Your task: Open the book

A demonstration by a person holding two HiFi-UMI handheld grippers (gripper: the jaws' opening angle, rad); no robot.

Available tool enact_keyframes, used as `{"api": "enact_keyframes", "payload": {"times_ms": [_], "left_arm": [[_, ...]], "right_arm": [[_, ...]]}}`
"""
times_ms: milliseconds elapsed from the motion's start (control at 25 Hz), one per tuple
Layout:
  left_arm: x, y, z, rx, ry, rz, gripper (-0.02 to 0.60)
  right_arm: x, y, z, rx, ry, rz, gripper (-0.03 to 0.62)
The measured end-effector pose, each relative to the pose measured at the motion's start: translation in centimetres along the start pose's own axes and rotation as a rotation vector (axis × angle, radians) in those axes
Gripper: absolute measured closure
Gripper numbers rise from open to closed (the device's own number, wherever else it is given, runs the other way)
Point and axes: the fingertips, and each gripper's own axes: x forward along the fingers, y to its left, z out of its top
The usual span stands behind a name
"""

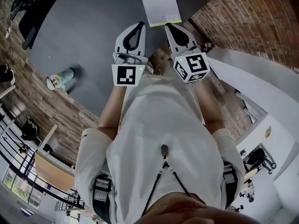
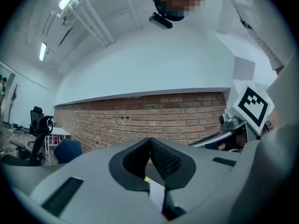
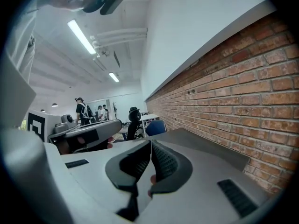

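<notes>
Book lies closed near table edge, beyond left gripper and right gripper, both clamped empty

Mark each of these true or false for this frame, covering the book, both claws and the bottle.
1. The book lies closed on the dark table. True.
2. The right claw grips the book's cover. False: its jaws are together with nothing between them.
3. The left claw is shut. True.
4. The teal bottle touches the book. False: it sits well apart, near the table's left edge in the head view.
</notes>
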Motion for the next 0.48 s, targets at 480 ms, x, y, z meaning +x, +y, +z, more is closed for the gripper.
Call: {"api": "enact_keyframes", "payload": {"times_ms": [480], "left_arm": [[0.8,0.9,-4.5,-0.019,0.074,-0.004,0.560]], "right_arm": [[3.7,-0.9,-4.9,0.035,0.074,0.021,0.557]]}}
